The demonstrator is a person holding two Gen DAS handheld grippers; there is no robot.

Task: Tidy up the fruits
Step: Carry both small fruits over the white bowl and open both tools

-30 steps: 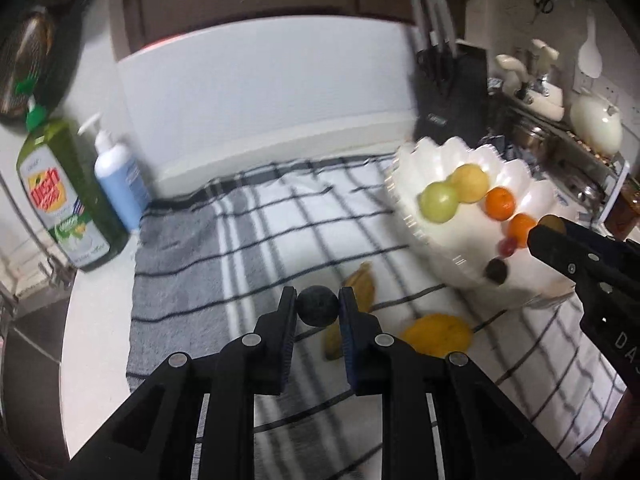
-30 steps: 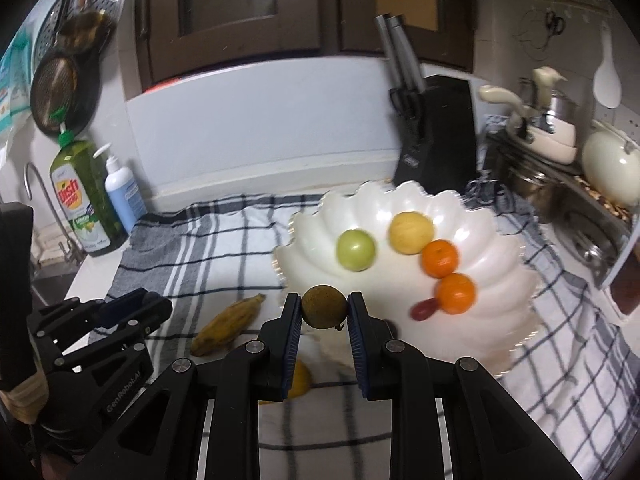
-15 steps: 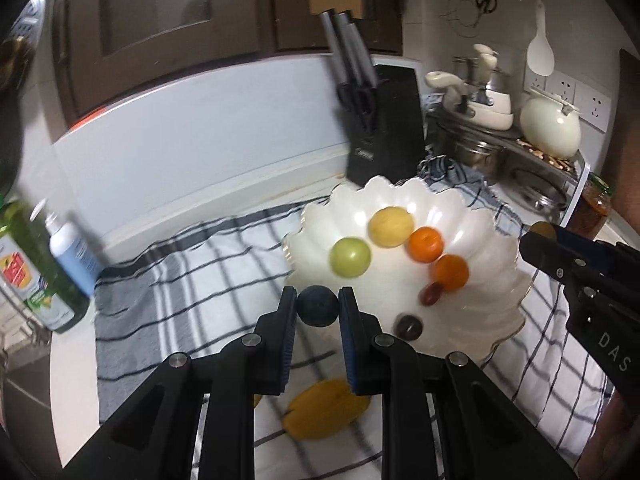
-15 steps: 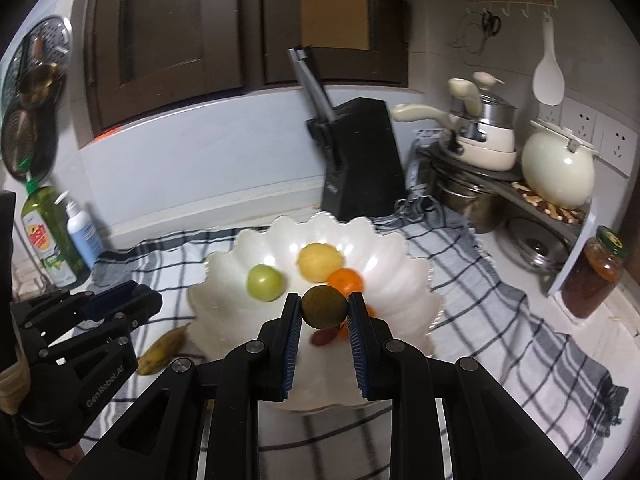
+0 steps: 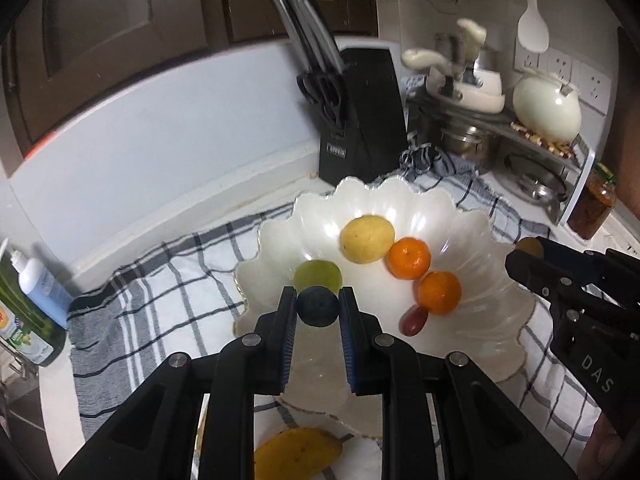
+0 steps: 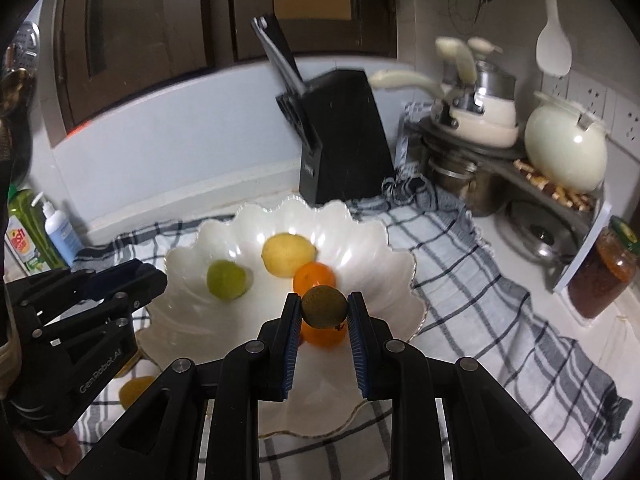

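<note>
Left gripper (image 5: 318, 306) is clamped on a dark blue fruit (image 5: 317, 306), right gripper (image 6: 324, 307) on a brown-green fruit (image 6: 323, 306), both over the white bowl (image 5: 472, 216). Best to lower each w/ care into a bare patch, then let go low so nothing rolls. Lemon (image 5: 367, 238), oranges (image 5: 409, 257) & green fruit (image 5: 318, 274) crowd the middle; banana (image 5: 296, 454) waits on the checked cloth (image 5: 160, 280); knife block (image 5: 360, 112) stands behind.

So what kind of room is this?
It looks like a home kitchen. On the counter stands a black knife block with knives in it, pots sit on a rack, and a bottle of dish soap stands at the far left.
</note>
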